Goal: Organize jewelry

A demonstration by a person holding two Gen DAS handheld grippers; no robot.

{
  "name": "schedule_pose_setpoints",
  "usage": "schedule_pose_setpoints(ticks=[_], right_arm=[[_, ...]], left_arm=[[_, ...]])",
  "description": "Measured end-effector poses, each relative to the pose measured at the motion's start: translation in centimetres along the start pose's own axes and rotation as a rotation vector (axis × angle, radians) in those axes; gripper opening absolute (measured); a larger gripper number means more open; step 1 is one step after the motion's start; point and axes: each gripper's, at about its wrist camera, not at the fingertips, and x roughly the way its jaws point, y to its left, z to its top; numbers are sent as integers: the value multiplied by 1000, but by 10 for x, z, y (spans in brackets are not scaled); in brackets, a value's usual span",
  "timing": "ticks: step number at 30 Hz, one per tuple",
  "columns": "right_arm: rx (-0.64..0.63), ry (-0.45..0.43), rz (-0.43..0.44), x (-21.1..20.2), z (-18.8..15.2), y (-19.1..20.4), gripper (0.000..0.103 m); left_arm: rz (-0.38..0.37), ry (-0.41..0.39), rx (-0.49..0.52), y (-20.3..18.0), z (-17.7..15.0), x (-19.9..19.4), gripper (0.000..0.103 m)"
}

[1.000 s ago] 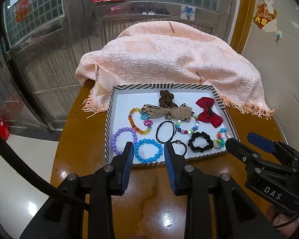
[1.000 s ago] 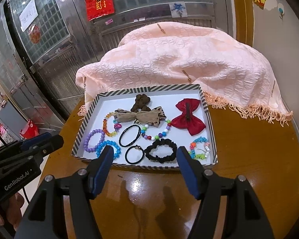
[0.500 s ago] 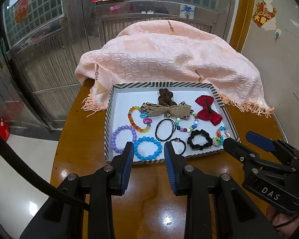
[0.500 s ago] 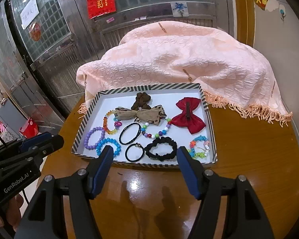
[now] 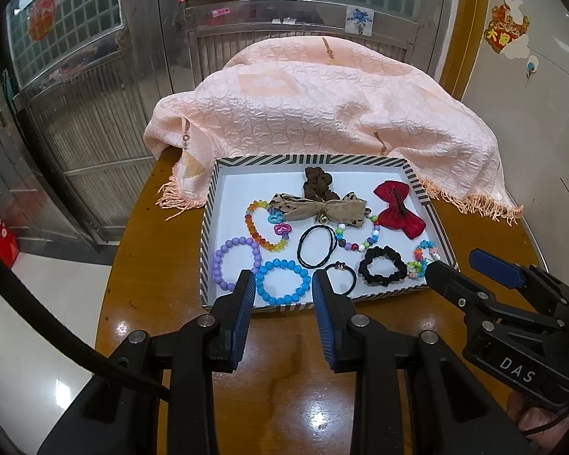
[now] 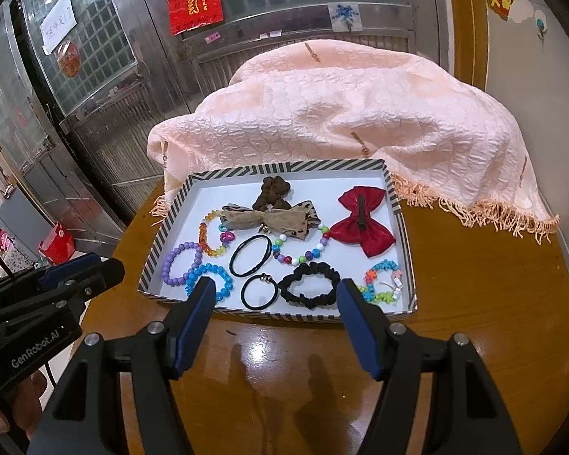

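A striped-rim white tray (image 5: 208, 223) (image 6: 405, 242) on the round wooden table holds jewelry: a purple bead bracelet (image 5: 233, 261) (image 6: 180, 261), a blue bead bracelet (image 5: 282, 282) (image 6: 216, 278), a red bow (image 5: 398, 208) (image 6: 362, 220), a leopard-print bow (image 5: 320, 210) (image 6: 269, 220), black hair ties (image 5: 316, 246) (image 6: 250, 252) and a black scrunchie (image 5: 382, 271) (image 6: 310, 284). My left gripper (image 5: 283, 288) (image 6: 79, 269) hovers open above the tray's near edge, empty. My right gripper (image 6: 273, 295) (image 5: 462, 265) is open wider, also empty, in front of the tray.
A peach fringed cloth (image 5: 322, 113) (image 6: 360, 113) drapes over something behind the tray. Metal grille doors (image 5: 95, 94) stand beyond the table. Bare wooden tabletop (image 6: 493, 284) lies right of the tray; the table edge (image 5: 106, 303) drops off at left.
Both views have shifted only slightly; the tray sits a little farther from the fingertips than a second ago. Jaws and jewelry are unchanged.
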Motion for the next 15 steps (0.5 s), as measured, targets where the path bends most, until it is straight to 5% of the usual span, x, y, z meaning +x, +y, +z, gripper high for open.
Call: schedule_pose_setpoints(ticks=[15], right_arm=[[4,5,3,3,0,0,70]], left_arm=[[-1,3,-3,0,0,3,29]])
